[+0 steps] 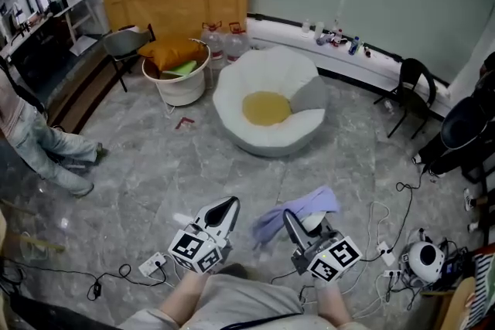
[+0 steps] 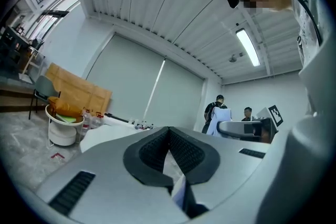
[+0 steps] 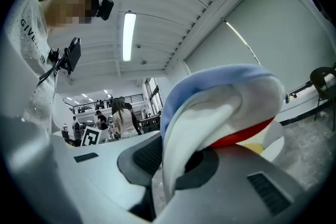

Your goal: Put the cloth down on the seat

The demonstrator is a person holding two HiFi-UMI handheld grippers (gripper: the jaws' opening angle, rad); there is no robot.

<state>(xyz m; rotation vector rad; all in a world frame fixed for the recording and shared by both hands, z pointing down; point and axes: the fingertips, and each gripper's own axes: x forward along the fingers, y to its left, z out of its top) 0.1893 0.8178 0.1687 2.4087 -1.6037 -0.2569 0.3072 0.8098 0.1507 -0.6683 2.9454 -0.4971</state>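
Head view, seat: a round white padded seat [image 1: 232, 93] with a yellow centre sits on the grey marbled floor [image 1: 155, 174], well apart from both grippers.
Head view, cloth: a pale blue crumpled cloth [image 1: 305, 205] hangs from the right gripper [image 1: 298, 228] low in the picture, off the seat and above the floor.
Head view, left gripper: the left gripper [image 1: 226, 209] is held beside the right one, clear of the cloth.
Head view, surroundings: a white basket [image 1: 179, 89] holding an orange cushion stands left of the seat, with a brown cardboard sheet [image 1: 178, 4] against the wall behind it.
Left gripper view, jaws: the left gripper [image 2: 168, 131] has its dark pads meeting at the tips with nothing between them; the basket and cardboard show at the left.
Right gripper view, jaws: the right gripper [image 3: 168, 160] is clamped on the cloth [image 3: 220, 102], which shows blue outside, white inside and a red edge, and bulges up over the jaws.
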